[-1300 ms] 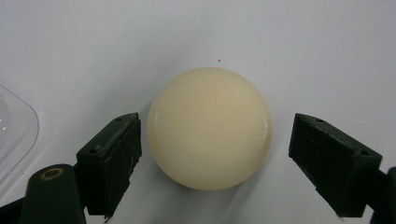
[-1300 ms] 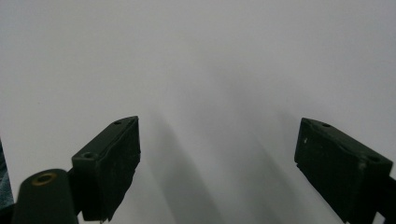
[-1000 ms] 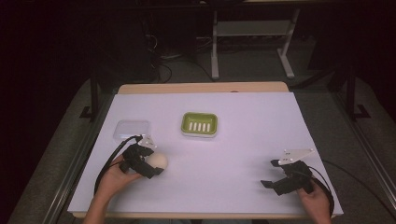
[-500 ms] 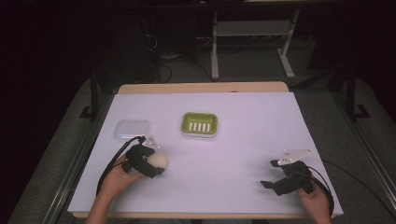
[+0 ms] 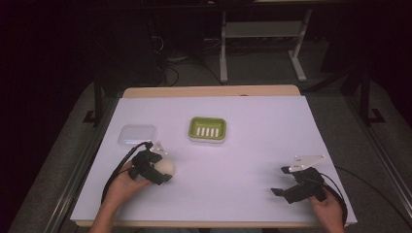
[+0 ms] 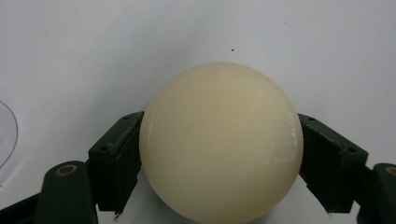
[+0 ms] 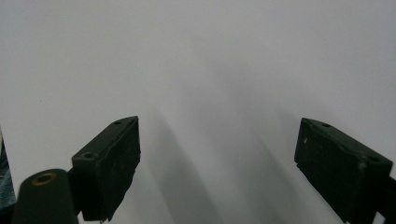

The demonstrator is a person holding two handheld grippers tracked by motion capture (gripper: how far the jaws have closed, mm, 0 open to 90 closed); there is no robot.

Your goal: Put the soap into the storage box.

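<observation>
The left tongs point(image 5: 164, 171) clamp a cream ball point(image 5: 164, 168) low over the desk point(image 5: 252, 145). The right tongs point(image 5: 279, 187) gape wide, holding nothing.

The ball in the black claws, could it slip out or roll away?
Yes, possibly. The ball is round and smooth, and the left gripper pinches it at just two sides, so it might pop out. Once loose, it could roll across the flat table and off the edge. The right gripper sits open and far away, likely too far to catch it.
</observation>
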